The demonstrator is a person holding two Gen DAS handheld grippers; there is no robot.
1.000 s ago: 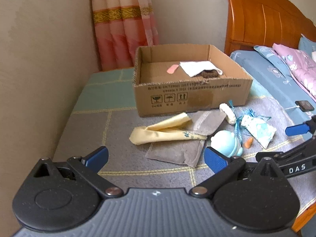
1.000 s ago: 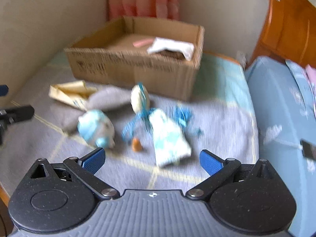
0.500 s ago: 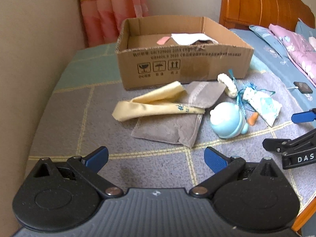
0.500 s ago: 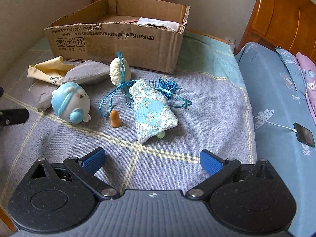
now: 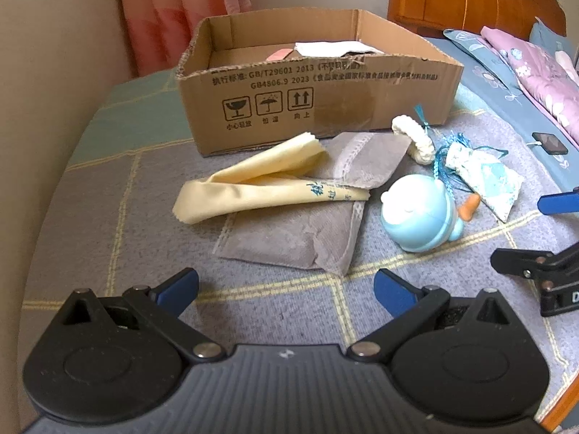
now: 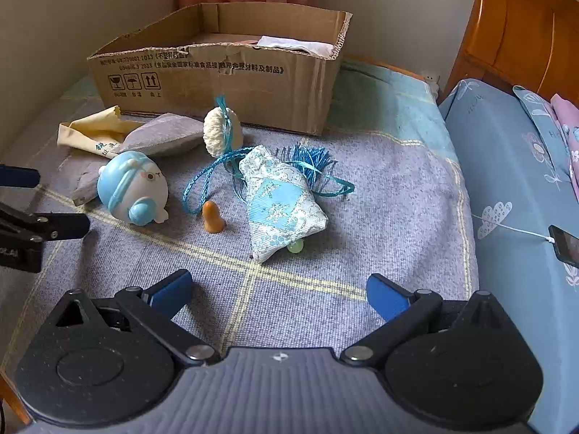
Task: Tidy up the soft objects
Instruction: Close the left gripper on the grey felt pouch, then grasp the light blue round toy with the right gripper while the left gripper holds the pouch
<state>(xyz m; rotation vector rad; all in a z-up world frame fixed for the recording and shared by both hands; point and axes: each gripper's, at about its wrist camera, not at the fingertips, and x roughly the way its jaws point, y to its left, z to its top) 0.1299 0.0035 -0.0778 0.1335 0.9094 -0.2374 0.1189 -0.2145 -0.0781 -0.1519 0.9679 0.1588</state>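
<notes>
Soft things lie on a grey blanket in front of a cardboard box (image 5: pixel 325 97) (image 6: pixel 224 76). A yellow cloth (image 5: pixel 260 184) (image 6: pixel 90 133) rests on a grey pouch (image 5: pixel 300 231) (image 6: pixel 159 137). Beside them are a blue round toy (image 5: pixel 419 217) (image 6: pixel 132 188), a white knitted ring (image 5: pixel 416 137) (image 6: pixel 217 132), a blue-white sachet with tassels (image 5: pixel 485 177) (image 6: pixel 282 206) and a small orange piece (image 5: pixel 470 208) (image 6: pixel 211 218). My left gripper (image 5: pixel 286 287) is open and empty, short of the pouch. My right gripper (image 6: pixel 278 289) is open and empty, short of the sachet.
The box holds a white cloth (image 5: pixel 333 47) (image 6: pixel 296 45) and a pink strip (image 5: pixel 278 54). A wall runs along the left. A wooden headboard (image 5: pixel 470 3) and blue bedding (image 6: pixel 517 166) lie to the right, with a phone on a cable (image 6: pixel 566 246).
Both grippers have moved closer to the objects and lower over the blanket. Both stay open and empty. No object has moved.
</notes>
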